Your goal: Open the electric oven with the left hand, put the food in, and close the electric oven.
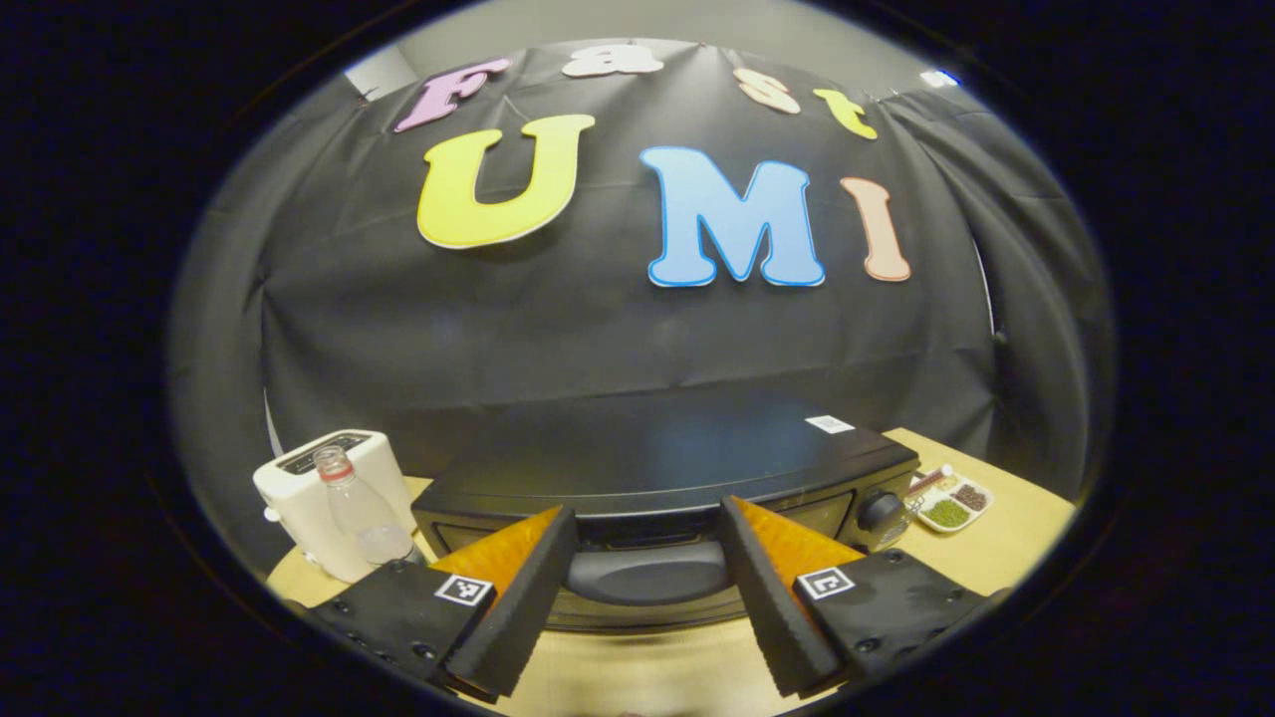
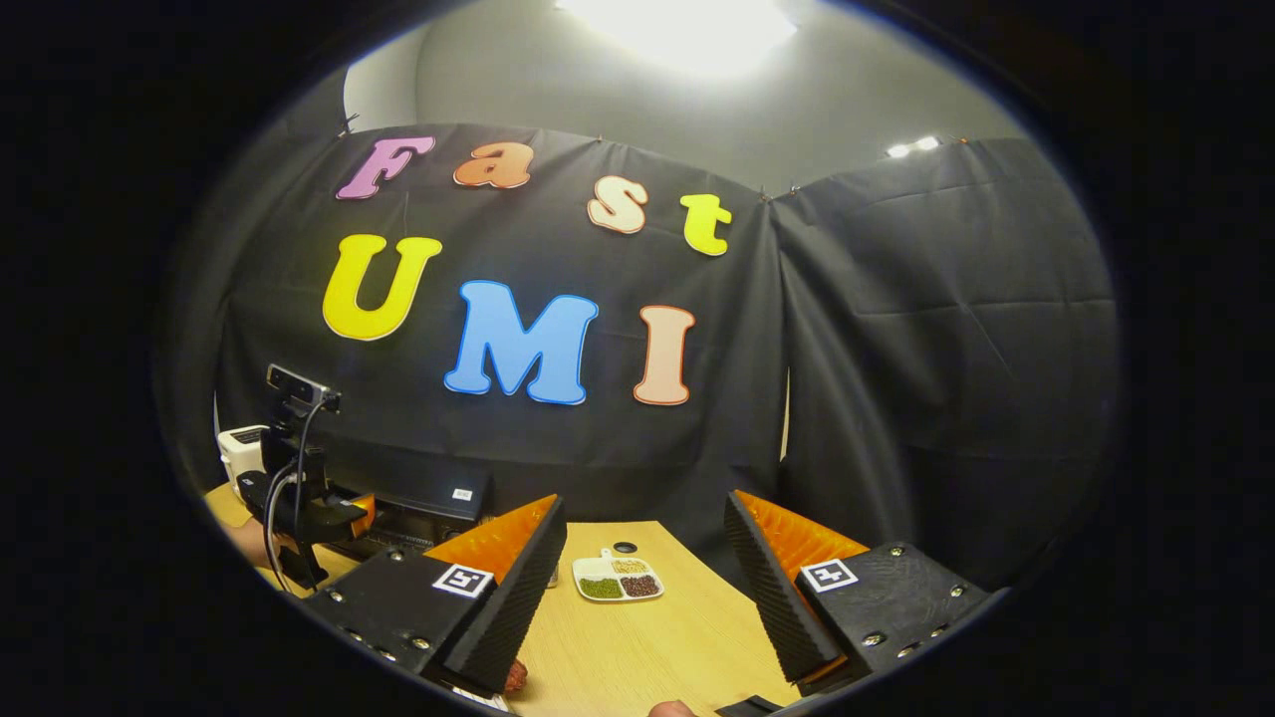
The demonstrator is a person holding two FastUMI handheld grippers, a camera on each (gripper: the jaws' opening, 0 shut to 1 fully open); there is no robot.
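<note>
- Electric oven [image 1: 657,468]: door shut; we judge opening is the step in hand.
- Left gripper [image 1: 647,588]: fingers spread, straddling oven handle [image 1: 647,576], seemingly untouched; closing next.
- Right gripper [image 2: 642,588]: fingers apart, empty, right of oven.

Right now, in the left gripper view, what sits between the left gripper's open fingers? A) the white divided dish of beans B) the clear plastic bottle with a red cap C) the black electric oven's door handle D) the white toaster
C: the left gripper is open with the black electric oven's door handle between its fingers, not yet clamped; the bottle, toaster and dish stand off to the sides.
</note>
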